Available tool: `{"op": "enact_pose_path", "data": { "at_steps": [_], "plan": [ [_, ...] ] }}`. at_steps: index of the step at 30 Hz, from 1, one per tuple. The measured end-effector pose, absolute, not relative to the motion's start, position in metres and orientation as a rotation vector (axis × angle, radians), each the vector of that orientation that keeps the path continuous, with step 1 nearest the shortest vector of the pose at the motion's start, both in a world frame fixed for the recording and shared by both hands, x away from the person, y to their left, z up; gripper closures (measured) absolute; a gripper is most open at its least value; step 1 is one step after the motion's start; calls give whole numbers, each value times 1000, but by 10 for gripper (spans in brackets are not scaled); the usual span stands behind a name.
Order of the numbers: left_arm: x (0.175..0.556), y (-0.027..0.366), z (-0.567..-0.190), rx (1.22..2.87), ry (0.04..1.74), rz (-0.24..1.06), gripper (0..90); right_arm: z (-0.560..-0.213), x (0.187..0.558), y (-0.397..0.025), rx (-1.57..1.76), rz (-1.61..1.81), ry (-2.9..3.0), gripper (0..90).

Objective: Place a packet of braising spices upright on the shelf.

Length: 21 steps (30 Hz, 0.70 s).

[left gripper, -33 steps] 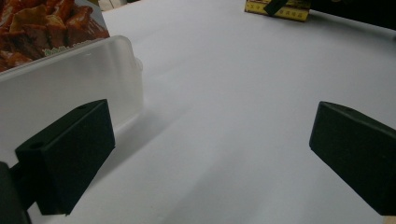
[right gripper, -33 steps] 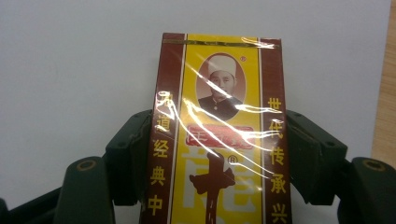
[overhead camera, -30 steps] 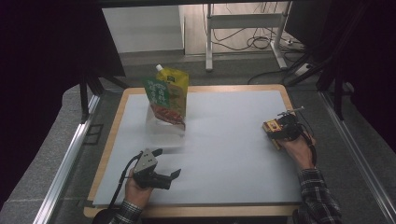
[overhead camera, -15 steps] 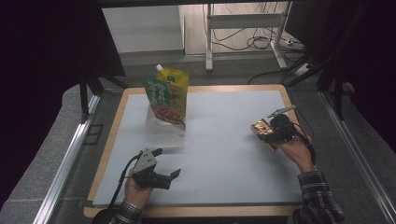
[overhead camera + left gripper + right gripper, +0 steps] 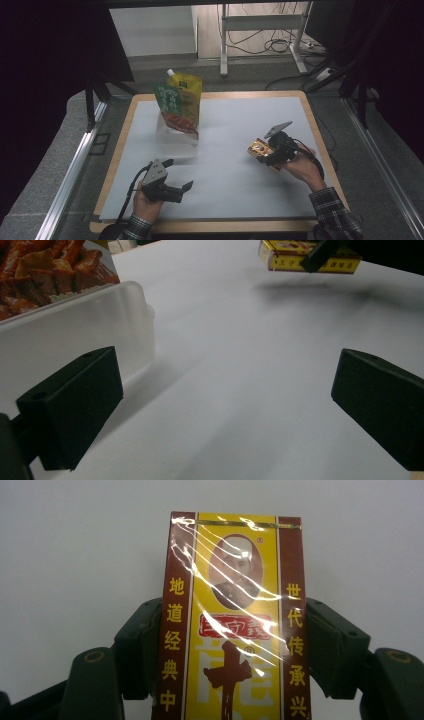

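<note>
**Right gripper holding a yellow box beside a clear tub**

The right gripper (image 5: 264, 151) has its fingers (image 5: 142, 645) clamped on the sides of a yellow and brown box (image 5: 232, 625), held above the white tabletop (image 5: 235, 125), right of the clear tub (image 5: 65, 335). A snack pouch (image 5: 178, 102) stands in the tub. The left gripper (image 5: 177, 175), fingers (image 5: 75, 400) apart and empty, sits in front of the tub.

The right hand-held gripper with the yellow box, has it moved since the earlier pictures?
Yes. The right hand-held gripper carried the yellow box leftward, away from the board's right wooden edge and toward the clear container.
</note>
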<state>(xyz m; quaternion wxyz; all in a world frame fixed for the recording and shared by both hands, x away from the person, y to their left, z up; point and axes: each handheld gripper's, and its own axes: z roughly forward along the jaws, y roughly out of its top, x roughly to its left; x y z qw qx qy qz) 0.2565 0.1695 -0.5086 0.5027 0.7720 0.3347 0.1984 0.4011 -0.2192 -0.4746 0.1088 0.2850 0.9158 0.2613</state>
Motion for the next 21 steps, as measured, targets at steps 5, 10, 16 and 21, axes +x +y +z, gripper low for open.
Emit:
{"op": "enact_pose_path", "data": {
  "at_steps": [5,10,16,21],
  "plan": [
    [257,169,-509,1864,807,476,0,-481,396,-212,809,759,2738,320],
    [256,169,-509,1863,807,476,0,-487,393,-205,780,728,2775,320],
    [256,169,-508,1861,807,476,0,-498,393,-202,766,644,2804,318],
    [256,169,-508,1858,809,474,0,-503,395,-203,768,624,2818,308]
  ]
}}
